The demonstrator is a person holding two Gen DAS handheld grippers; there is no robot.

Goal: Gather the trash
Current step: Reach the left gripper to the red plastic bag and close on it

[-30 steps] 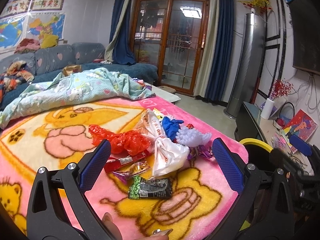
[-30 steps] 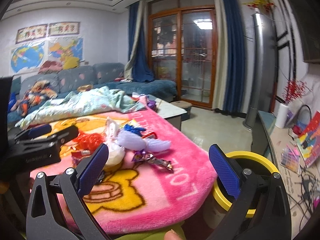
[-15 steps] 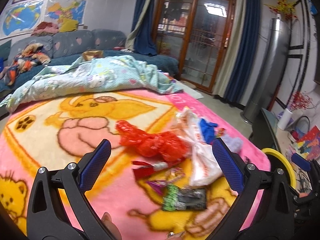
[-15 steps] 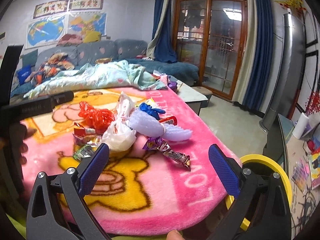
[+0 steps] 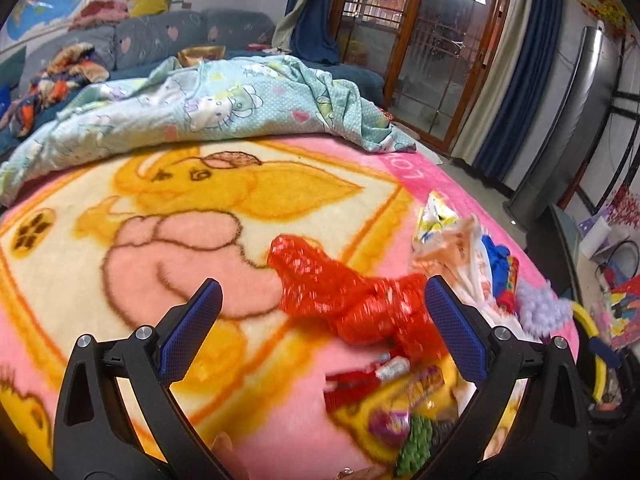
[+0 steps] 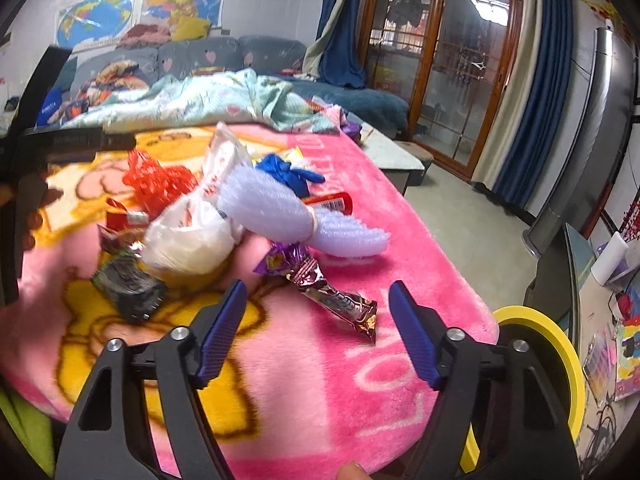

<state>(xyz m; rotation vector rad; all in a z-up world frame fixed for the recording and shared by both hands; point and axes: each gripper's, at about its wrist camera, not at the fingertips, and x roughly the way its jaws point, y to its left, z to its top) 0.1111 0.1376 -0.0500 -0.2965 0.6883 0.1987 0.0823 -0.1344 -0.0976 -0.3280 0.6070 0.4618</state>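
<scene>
Right gripper [image 6: 318, 312] closing, angled down, apparently above brown wrapper [image 6: 340, 304].

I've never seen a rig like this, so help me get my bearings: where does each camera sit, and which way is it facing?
Left wrist: rides the left claw, looking down along its open fingers at the red net bag on the pink blanket.
Right wrist: rides the right claw, its jaws just closing with nothing between them, facing a candy wrapper and the yellow bin.
Both show the red net bag and the white plastic bag.
</scene>
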